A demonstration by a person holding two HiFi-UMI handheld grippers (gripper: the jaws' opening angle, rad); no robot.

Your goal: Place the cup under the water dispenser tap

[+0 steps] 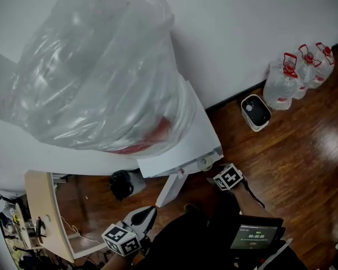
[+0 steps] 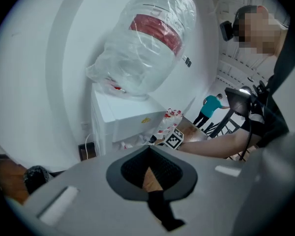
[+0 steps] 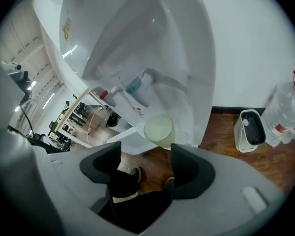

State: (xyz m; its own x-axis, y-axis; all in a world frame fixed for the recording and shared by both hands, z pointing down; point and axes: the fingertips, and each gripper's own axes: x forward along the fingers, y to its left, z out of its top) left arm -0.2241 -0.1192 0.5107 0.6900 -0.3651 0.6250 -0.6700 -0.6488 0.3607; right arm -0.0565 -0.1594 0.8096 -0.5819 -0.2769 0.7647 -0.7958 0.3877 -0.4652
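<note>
Cup (image 3: 159,130) upright, blue tap (image 3: 135,86) at its 11 o'clock; 12 o'clock just beyond right gripper (image 3: 145,153), jaws spread, empty. Left gripper (image 2: 150,154) pressed together, farther.

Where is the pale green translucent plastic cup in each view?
Head view: the pale green translucent plastic cup sits right of centre, low, at the front of the white water dispenser.
Left gripper view: cannot be made out.
Right gripper view: centre, on the drip tray, just beyond the open jaws.
Shared landmark: that dispenser, in all three.
</note>
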